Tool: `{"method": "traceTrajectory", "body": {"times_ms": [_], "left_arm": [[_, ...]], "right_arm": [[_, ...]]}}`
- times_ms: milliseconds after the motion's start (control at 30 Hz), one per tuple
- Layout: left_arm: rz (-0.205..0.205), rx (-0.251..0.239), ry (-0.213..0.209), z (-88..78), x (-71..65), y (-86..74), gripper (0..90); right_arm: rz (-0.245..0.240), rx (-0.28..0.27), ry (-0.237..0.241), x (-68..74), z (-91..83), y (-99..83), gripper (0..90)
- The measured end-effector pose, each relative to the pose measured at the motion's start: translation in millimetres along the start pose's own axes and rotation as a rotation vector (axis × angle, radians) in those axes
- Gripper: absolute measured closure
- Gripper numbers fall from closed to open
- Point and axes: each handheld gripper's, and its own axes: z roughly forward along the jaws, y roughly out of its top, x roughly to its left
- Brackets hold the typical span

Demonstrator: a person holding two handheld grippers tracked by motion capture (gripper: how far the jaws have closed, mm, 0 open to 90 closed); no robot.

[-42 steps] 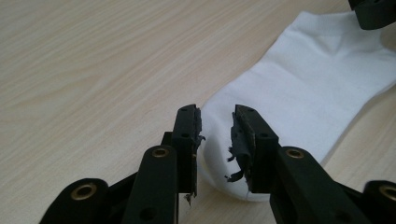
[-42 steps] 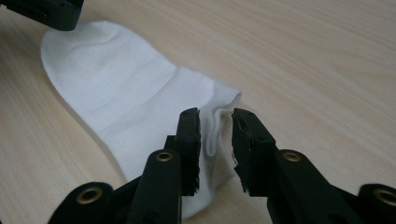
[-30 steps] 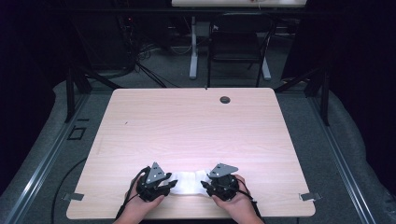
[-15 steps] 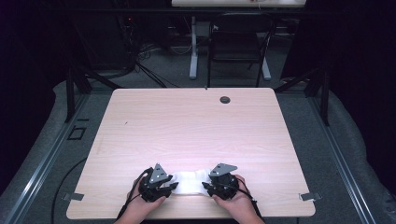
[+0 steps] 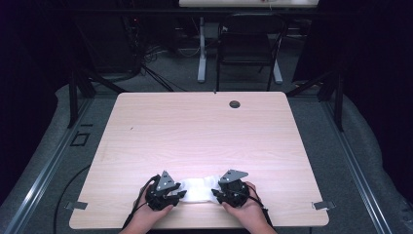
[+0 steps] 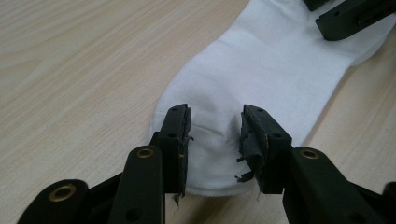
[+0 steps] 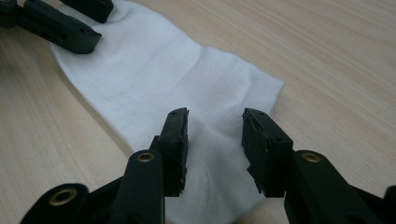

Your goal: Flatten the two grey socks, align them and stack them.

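1. A white sock [image 5: 198, 189] is lying flat on the wooden table [image 5: 204, 131], close to the near edge, between the two grippers.
2. The left gripper [image 5: 170, 191] is sitting at the sock's left end, held by the person's left hand [image 5: 148, 217].
3. In the left gripper view the left gripper [image 6: 214, 133] is standing with jaws parted, one on each side of a small raised fold at the sock's [image 6: 261, 79] rounded end. The jaws are not clamped on it; a gap is showing between the pads and the fabric ridge.
4. The right gripper [image 5: 225, 192] is sitting at the sock's right end, held by the right hand [image 5: 246, 212].
5. In the right gripper view the right gripper [image 7: 215, 135] is also standing with jaws apart, straddling the sock [image 7: 163, 79] near its straight-edged end, with fabric lying slack between them.
6. Each gripper view is showing the other gripper's black jaws at the sock's far end.
7. A small dark round fitting [image 5: 234, 104] is sitting near the table's far edge, well apart from the sock.
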Motion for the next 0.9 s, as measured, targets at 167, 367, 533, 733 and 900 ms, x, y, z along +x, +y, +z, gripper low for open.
{"method": "traceTrajectory", "body": {"times_ms": [167, 367, 533, 733, 900], "left_arm": [[-0.006, -0.007, 0.008, 3.3, 4.4, 2.3, 61.7], [-0.017, -0.02, 0.012, 6.0, 8.3, 3.1, 61.7], [-0.015, -0.028, 0.016, 7.0, 10.4, 2.8, 61.7], [-0.014, -0.034, 0.016, 7.3, 12.1, 2.5, 61.6], [-0.009, -0.034, 0.015, 6.7, 12.3, 2.5, 60.9]], "right_arm": [[0.022, -0.007, -0.008, -4.6, 2.9, 2.3, 62.1], [0.03, -0.016, -0.014, -7.5, 5.4, 3.8, 62.4], [0.032, -0.026, -0.02, -7.8, 7.0, 4.1, 62.5], [0.028, -0.024, -0.022, -9.6, 8.1, 5.3, 62.6], [0.035, -0.036, -0.016, -10.4, 9.3, 5.5, 62.1]]}}
